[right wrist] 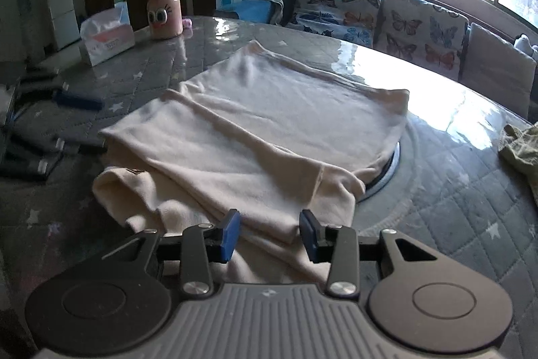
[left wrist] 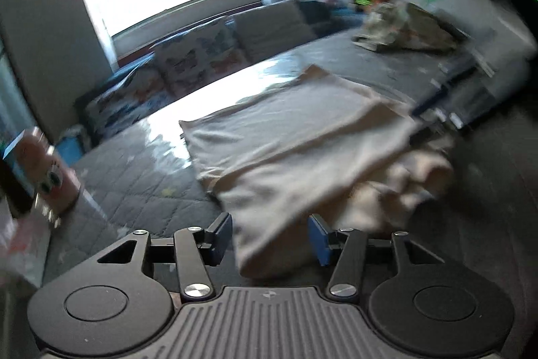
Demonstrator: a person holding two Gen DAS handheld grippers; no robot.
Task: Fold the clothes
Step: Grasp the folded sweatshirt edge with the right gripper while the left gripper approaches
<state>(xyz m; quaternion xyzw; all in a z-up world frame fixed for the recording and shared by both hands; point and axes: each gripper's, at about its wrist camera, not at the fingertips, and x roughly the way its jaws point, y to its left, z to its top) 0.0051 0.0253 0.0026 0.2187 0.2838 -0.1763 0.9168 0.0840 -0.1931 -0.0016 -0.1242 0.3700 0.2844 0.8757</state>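
The cream knit garment [right wrist: 269, 130] lies half-folded mid-table, bunching toward the near edge. Our left gripper [left wrist: 270, 239] and right gripper [right wrist: 269, 232] both gape around cloth, so we could pinch one layer and undo the fold.

The left gripper [left wrist: 270, 239] is sitting low with its blue-padded fingers [left wrist: 319, 239] spread apart; the right gripper [right wrist: 269, 236] is likewise holding its fingers [right wrist: 230, 236] parted, gripping nothing.
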